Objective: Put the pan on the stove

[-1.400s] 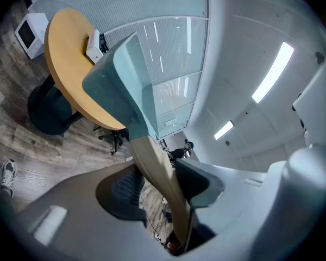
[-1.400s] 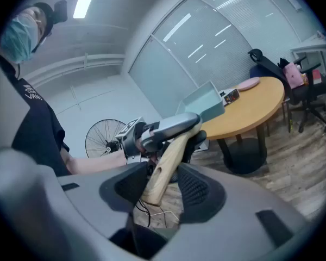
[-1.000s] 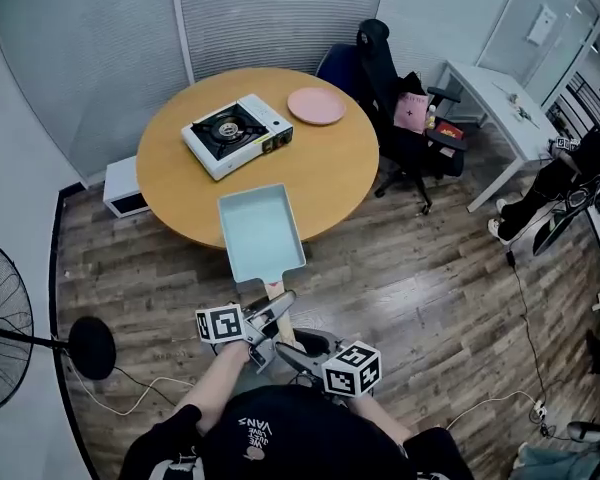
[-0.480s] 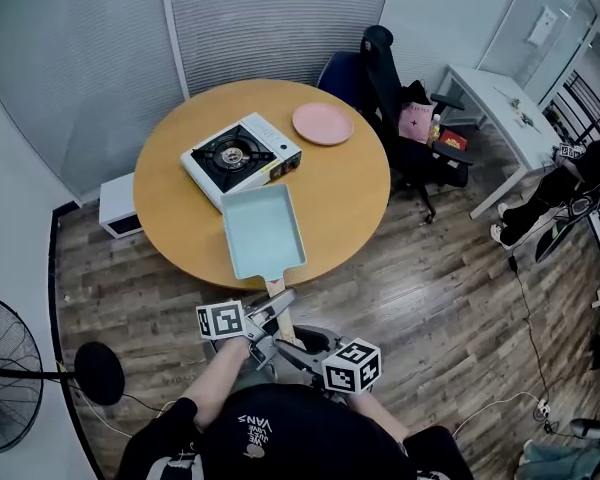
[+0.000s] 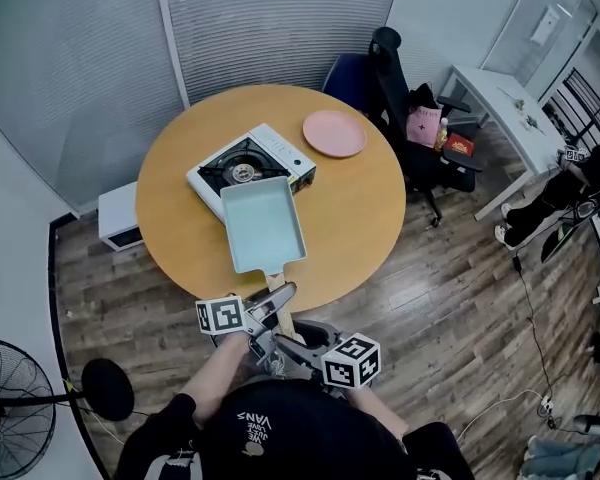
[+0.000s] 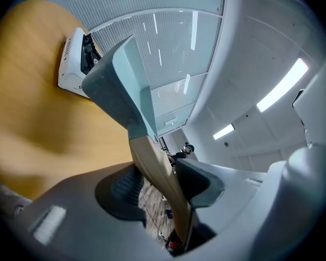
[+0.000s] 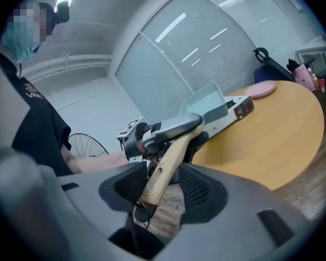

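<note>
A light blue rectangular pan (image 5: 263, 224) with a wooden handle (image 5: 277, 296) hangs over the round wooden table (image 5: 365, 218). Its far edge reaches the near side of the white portable gas stove (image 5: 248, 166). My left gripper (image 5: 271, 311) is shut on the handle close to the pan, and the left gripper view shows the handle (image 6: 155, 170) running between its pads. Further back, my right gripper (image 5: 292, 346) is shut on the handle's end (image 7: 158, 175). The right gripper view also shows the pan (image 7: 207, 104) and the stove (image 7: 238, 112) ahead.
A pink plate (image 5: 334, 133) lies on the table right of the stove. A black office chair (image 5: 405, 88) and a white desk (image 5: 500, 98) stand at the right. A fan (image 5: 10, 408) stands on the wooden floor at the lower left, and a white box (image 5: 118, 214) left of the table.
The pan has travelled forward from the table's near edge to the stove's near side. Both grippers kept their hold on the handle, and the table has come closer.
</note>
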A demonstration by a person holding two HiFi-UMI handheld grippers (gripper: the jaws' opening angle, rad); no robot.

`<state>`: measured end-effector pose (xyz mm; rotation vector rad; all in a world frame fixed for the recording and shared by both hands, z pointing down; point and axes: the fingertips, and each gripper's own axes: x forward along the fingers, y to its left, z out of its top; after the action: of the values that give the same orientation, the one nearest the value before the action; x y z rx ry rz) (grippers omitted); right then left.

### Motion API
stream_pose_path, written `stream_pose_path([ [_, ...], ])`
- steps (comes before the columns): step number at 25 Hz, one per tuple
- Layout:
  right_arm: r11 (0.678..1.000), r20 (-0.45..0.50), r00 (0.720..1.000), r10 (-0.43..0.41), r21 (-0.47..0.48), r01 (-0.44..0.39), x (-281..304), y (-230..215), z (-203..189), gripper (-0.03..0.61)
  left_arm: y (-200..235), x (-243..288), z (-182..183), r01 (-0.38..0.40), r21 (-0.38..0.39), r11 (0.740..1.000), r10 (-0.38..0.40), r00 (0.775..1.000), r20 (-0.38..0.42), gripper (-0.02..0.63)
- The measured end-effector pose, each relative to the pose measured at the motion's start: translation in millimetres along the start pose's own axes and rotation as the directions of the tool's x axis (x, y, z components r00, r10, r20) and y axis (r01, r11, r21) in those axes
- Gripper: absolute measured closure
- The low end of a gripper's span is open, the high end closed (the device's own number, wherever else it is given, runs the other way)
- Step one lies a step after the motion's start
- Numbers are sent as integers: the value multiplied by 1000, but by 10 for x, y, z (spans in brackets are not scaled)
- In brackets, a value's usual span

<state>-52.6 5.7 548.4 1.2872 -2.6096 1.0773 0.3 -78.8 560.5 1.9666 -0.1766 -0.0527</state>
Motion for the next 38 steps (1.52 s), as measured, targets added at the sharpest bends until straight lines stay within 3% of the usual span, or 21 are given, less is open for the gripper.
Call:
stream_pose_path([
  [11,999,-24,999,37,-11,-38,284,-251,221,399,235,78,394,-20,-3,1000,21,999,51,423],
  [19,993,-104,989,104,-42,-108,351,-648,466,397,432,347,704,-51,-35,998,56,987,148,423],
  [38,963,-279,930,237,-57,-263,623,-1622,1080,399,963,980,1488,-139,-87,986,160,931,327,423],
])
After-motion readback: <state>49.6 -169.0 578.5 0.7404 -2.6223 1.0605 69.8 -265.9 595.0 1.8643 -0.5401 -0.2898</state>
